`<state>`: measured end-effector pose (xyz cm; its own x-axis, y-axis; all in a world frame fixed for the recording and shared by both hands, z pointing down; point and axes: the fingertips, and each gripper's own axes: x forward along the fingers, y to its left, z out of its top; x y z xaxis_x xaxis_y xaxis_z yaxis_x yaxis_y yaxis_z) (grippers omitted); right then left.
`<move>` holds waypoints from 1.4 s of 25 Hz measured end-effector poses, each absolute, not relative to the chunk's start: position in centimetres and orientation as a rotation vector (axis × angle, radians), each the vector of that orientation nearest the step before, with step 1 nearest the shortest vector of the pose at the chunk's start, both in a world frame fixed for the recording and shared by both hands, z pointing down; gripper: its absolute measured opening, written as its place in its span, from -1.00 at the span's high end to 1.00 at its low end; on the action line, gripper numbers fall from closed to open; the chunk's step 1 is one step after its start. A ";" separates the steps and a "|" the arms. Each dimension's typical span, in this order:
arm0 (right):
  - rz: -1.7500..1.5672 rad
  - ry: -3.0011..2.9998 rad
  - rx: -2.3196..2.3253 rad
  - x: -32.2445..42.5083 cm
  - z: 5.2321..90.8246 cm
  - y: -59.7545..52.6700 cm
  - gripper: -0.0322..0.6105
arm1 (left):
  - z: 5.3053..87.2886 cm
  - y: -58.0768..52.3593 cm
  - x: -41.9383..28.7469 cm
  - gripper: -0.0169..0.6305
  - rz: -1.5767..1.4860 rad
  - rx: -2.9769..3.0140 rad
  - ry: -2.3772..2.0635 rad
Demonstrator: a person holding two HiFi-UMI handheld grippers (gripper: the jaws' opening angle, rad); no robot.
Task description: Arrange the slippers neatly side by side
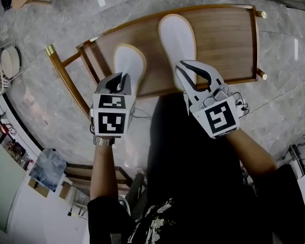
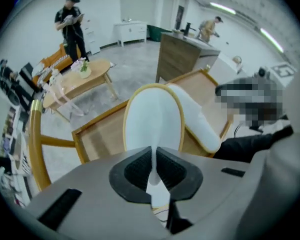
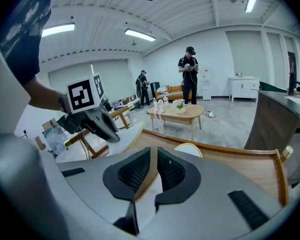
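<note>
Two white slippers with tan rims lie soles up on a low wooden table (image 1: pixel 229 39) with a raised rim. The left slipper (image 1: pixel 128 62) is pinched at its near end by my left gripper (image 1: pixel 120 81), which points steeply down. In the left gripper view the jaws (image 2: pixel 154 156) are shut on the thin white edge of this slipper (image 2: pixel 152 116), with the other slipper (image 2: pixel 202 121) lying to its right. My right gripper (image 1: pixel 193 71) is shut on the near end of the longer right slipper (image 1: pixel 177 37). In the right gripper view its tan rim runs between the jaws (image 3: pixel 154 156).
Grey marble floor surrounds the table. A chair (image 1: pixel 10 60) stands at far left and a shelf unit (image 1: pixel 76 174) below it. Farther off are a light wooden coffee table (image 3: pixel 182 114), a dark counter (image 2: pixel 182 54), a white cabinet (image 3: pixel 245 86) and standing people (image 3: pixel 190 74).
</note>
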<state>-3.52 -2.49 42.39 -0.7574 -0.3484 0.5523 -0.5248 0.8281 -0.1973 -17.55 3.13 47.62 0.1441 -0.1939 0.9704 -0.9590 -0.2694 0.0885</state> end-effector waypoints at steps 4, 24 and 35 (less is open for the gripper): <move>0.480 -2.499 0.641 -3.0 42.6 -2.9 0.79 | 47.7 2.3 -16.6 0.90 0.991 1.528 -1.216; 0.479 -2.461 0.616 -1.4 43.7 -4.0 0.79 | 50.0 -1.0 -15.0 0.81 0.418 1.306 -1.367; 0.484 -2.440 0.624 -1.4 44.1 -4.4 0.79 | 48.9 0.4 -14.6 0.54 0.554 1.432 -1.353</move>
